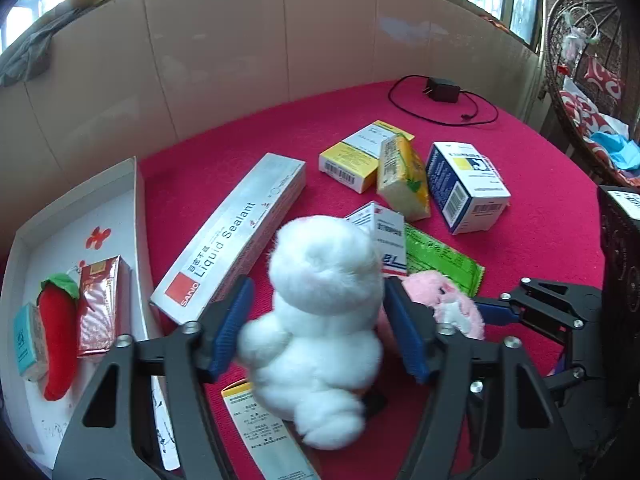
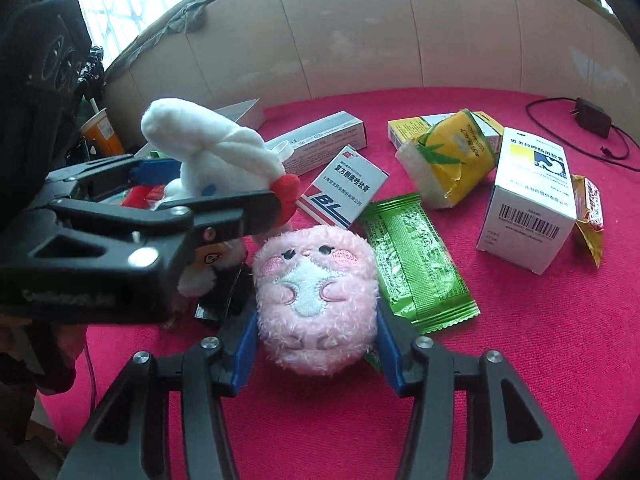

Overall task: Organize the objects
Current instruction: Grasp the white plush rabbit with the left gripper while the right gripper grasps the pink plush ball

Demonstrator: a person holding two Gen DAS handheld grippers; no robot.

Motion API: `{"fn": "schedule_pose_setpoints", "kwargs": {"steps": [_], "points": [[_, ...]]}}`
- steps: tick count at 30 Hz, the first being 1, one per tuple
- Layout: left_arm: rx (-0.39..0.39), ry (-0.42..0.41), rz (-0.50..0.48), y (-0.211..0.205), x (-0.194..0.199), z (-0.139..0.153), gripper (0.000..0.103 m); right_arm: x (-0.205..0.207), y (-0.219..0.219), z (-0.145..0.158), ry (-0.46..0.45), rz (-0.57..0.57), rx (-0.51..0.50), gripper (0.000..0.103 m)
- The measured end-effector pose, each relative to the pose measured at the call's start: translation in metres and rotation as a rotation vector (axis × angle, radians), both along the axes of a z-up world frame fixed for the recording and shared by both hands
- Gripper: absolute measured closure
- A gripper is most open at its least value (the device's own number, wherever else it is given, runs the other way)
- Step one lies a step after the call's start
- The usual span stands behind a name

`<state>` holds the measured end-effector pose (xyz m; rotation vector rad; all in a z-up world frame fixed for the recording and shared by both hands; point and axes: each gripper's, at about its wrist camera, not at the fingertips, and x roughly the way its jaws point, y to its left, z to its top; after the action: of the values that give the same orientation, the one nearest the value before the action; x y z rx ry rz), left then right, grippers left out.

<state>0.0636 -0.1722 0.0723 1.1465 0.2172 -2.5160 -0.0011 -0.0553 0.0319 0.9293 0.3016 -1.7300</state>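
1. Left wrist view: the left gripper (image 1: 316, 328) has its blue pads pressed against both flanks of a white plush toy (image 1: 320, 320) standing upright on the red tablecloth (image 1: 520, 248), long axis vertical, its back to this camera.
2. Right wrist view: the right gripper (image 2: 316, 348) is clamped on a round pink plush toy (image 2: 316, 300), whose embroidered face tilts up toward the lens.
3. Two plush toys lie in the grippers; a third, a red chilli plush (image 1: 58, 340), lies in the white tray (image 1: 132, 208) at left.
4. One long sealant box (image 1: 236, 236) points diagonally away from the tray.
5. One green foil packet (image 2: 416, 264) lies flat beside the pink toy.
6. Small cartons on the cloth number perhaps five; overlaps blur the count.
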Motion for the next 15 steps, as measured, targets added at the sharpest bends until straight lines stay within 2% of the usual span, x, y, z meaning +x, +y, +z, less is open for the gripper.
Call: {"fn": "schedule_pose_setpoints", "kwargs": {"steps": [4,5,6,15], "points": [[0.005,0.031,0.007,0.0,0.009,0.001,0.052,-0.001,0.013,0.003,-0.001,-0.036,-0.027,0.054],[0.009,0.042,0.01,0.001,0.012,0.003,0.061,-0.001,0.018,0.006,0.005,-0.047,-0.04,0.055],[0.017,0.056,0.014,0.003,0.016,0.005,0.062,-0.001,0.023,0.008,0.014,-0.061,-0.054,0.055],[0.013,0.208,0.024,0.038,0.053,0.034,0.062,0.007,0.059,0.036,0.072,-0.129,-0.151,0.056]]}}
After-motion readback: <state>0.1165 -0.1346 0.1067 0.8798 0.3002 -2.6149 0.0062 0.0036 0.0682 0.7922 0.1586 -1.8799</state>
